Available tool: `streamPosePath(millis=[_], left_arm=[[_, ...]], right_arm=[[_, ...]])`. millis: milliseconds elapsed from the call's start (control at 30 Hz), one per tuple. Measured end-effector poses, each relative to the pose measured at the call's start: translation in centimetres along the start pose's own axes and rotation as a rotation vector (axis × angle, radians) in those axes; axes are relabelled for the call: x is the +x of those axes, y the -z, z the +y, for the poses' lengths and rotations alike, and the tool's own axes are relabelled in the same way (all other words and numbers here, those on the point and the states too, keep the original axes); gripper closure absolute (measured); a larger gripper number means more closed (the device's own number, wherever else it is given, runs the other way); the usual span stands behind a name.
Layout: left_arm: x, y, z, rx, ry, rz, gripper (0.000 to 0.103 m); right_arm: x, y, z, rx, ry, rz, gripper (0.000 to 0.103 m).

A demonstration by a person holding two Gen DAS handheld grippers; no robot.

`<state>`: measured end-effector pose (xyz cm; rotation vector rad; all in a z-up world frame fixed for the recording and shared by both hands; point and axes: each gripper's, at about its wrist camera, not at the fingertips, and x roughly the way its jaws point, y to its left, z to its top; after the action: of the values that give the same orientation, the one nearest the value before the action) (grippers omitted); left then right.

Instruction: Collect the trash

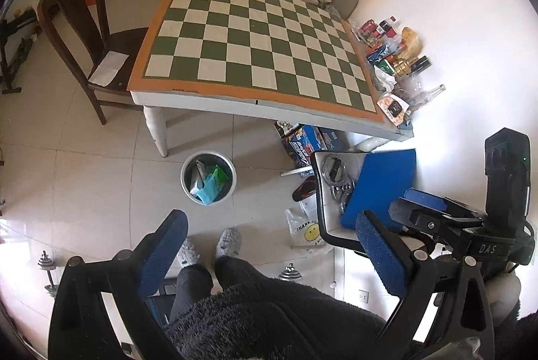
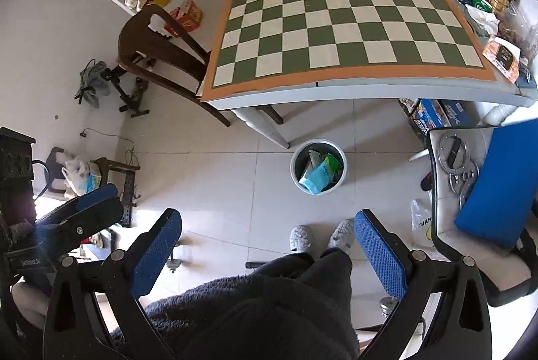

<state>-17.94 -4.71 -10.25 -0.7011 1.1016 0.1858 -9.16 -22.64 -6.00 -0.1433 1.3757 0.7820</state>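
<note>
A round white trash bin (image 1: 208, 180) stands on the tiled floor by the table's front leg, holding green and light-blue wrappers; it also shows in the right wrist view (image 2: 318, 166). A pile of bottles, cans and packets (image 1: 393, 57) lies along the right edge of the checkered table (image 1: 255, 37), also in the right wrist view (image 2: 487, 0). My left gripper (image 1: 269, 245) is open and empty, held high above the floor. My right gripper (image 2: 267, 245) is open and empty too, and shows in the left wrist view (image 1: 470, 218).
A dark wooden chair (image 1: 87, 33) stands left of the table. A stool with a blue cushion (image 1: 383, 188) and metal parts is at the right. A blue box (image 1: 306, 144) lies under the table. A plastic bag (image 1: 306, 230) lies on the floor. My slippered feet (image 2: 319, 237) are below.
</note>
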Motion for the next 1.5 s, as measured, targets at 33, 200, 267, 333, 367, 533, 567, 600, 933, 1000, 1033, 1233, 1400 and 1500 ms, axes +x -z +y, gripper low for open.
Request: streamPosePath(millis=[33, 200, 267, 333, 367, 533, 567, 600, 933, 1000, 1033, 1233, 1400, 1500], left_arm=[[-0.2, 0.1, 0.0, -0.002, 0.002, 0.000, 0.001], [-0.5, 0.3, 0.1, -0.006, 0.006, 0.000, 0.001], [-0.5, 0.2, 0.2, -0.002, 0.005, 0.000, 0.001], [-0.6, 0.2, 0.3, -0.001, 0.001, -0.002, 0.000], [-0.7, 0.3, 0.2, 0.000, 0.000, -0.004, 0.000], [-0.8, 0.5, 0.0, -0.016, -0.006, -0.014, 0.000], [-0.8, 0.6, -0.1, -0.019, -0.007, -0.015, 0.000], [-0.8, 0.6, -0.1, -0.019, -0.007, -0.013, 0.000], [-0.4, 0.8, -0.6, -0.024, -0.010, 0.001, 0.000], [-0.4, 0.8, -0.6, -0.021, -0.015, 0.001, 0.000], [-0.4, 0.8, -0.7, -0.022, -0.015, 0.000, 0.000], [-0.3, 0.9, -0.8, -0.026, -0.015, -0.001, 0.000], [-0.4, 0.9, -0.9, -0.024, -0.013, -0.002, 0.000], [-0.2, 1.0, -1.1, -0.029, -0.012, -0.001, 0.000]], right_arm=[[-0.2, 0.0, 0.3, -0.010, -0.002, 0.005, 0.000], [-0.2, 0.0, 0.5, -0.021, -0.011, 0.024, 0.000], [-0.3, -0.1, 0.4, -0.022, -0.014, 0.029, 0.000], [-0.3, -0.2, 0.3, -0.024, -0.018, 0.035, 0.000], [-0.3, -0.3, 0.3, -0.027, -0.017, 0.036, 0.000], [-0.3, -0.5, 0.5, -0.039, -0.017, 0.044, 0.000], [-0.4, -0.5, 0.5, -0.040, -0.018, 0.044, 0.000], [-0.3, -0.5, 0.5, -0.041, -0.019, 0.045, 0.000], [-0.3, -0.6, -0.1, -0.042, -0.025, 0.062, 0.000], [-0.3, -0.5, -0.2, -0.042, -0.026, 0.063, 0.000], [-0.3, -0.5, -0.2, -0.043, -0.026, 0.063, 0.000], [-0.1, -0.2, -0.4, -0.043, -0.031, 0.070, 0.000], [-0.1, 0.1, -0.9, -0.043, -0.030, 0.072, 0.000], [-0.2, 0.4, -1.3, -0.038, -0.030, 0.067, 0.000]])
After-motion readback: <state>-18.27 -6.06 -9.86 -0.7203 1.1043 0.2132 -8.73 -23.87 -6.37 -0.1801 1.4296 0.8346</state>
